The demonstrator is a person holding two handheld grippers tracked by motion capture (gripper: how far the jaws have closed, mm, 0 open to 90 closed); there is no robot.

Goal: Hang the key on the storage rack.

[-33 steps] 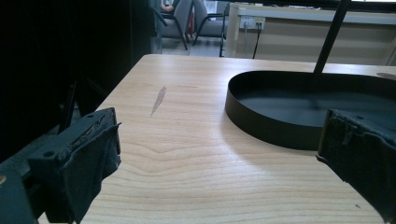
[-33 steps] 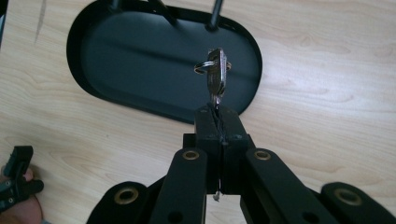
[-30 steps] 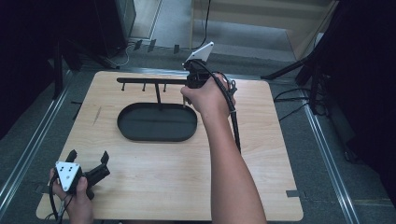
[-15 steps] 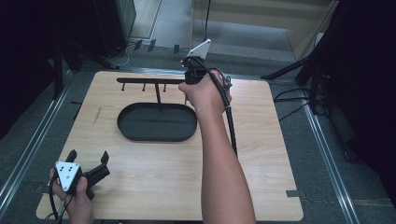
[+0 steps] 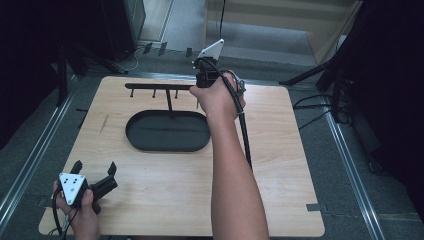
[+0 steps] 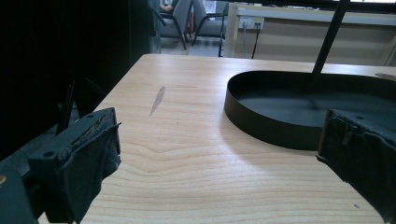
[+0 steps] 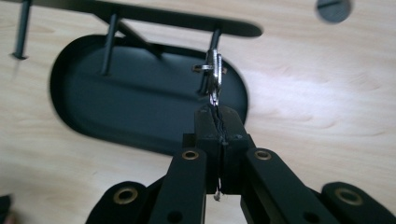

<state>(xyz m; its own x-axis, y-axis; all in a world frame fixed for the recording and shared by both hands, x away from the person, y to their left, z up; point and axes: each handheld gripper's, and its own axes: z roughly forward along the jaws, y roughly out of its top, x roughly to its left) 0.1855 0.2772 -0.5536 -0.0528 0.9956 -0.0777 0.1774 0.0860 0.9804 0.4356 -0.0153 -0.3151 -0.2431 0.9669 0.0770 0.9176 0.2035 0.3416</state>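
A black stand rises from an oval tray, with a post that carries a horizontal bar with short pegs hanging from it. My right gripper is at the bar's right end, pointing down. In the right gripper view it is shut on a small silver key, which sits right against the rightmost peg under the bar; whether the key hangs on the peg is unclear. My left gripper rests near the table's front left corner, open and empty, facing the tray.
The wooden table ends close behind the bar, with a dark floor and stand legs around it. A black cable trails from my right gripper along the forearm. A small dark round disc lies on the wood past the bar's end.
My right hand has shifted slightly left towards the bar's end, still shut on the key. The left hand has stayed where it was.
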